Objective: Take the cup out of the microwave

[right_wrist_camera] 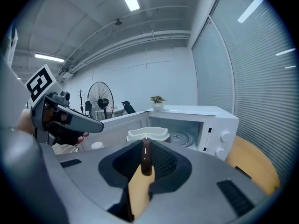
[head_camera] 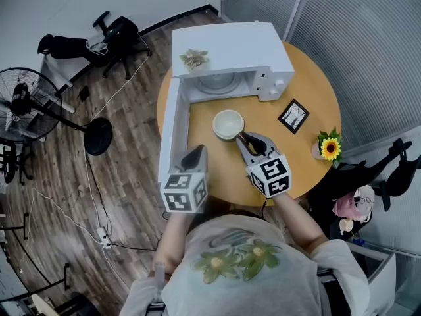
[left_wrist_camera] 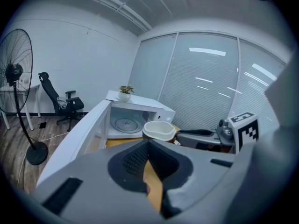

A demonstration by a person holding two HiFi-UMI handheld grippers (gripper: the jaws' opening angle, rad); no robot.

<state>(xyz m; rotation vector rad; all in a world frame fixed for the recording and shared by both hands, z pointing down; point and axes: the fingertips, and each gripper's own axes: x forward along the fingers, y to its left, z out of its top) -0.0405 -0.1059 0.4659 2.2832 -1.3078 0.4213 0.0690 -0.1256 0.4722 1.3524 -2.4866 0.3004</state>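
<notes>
Right gripper view: right gripper (right_wrist_camera: 145,148) jaws nearly together, clamped on dark handle (right_wrist_camera: 146,158) of white cup (right_wrist_camera: 147,135). Left gripper (left_wrist_camera: 148,148) jaws together, nothing between. Cup outside microwave (head_camera: 230,51), over table (head_camera: 309,104) beside open door (head_camera: 172,120); resting or lifted, unclear. Judgement: looks ceramic, so rigid, smooth, breakable; light if empty. Handle is the sound hold, but cup may swing; carry level, grip firm.
</notes>
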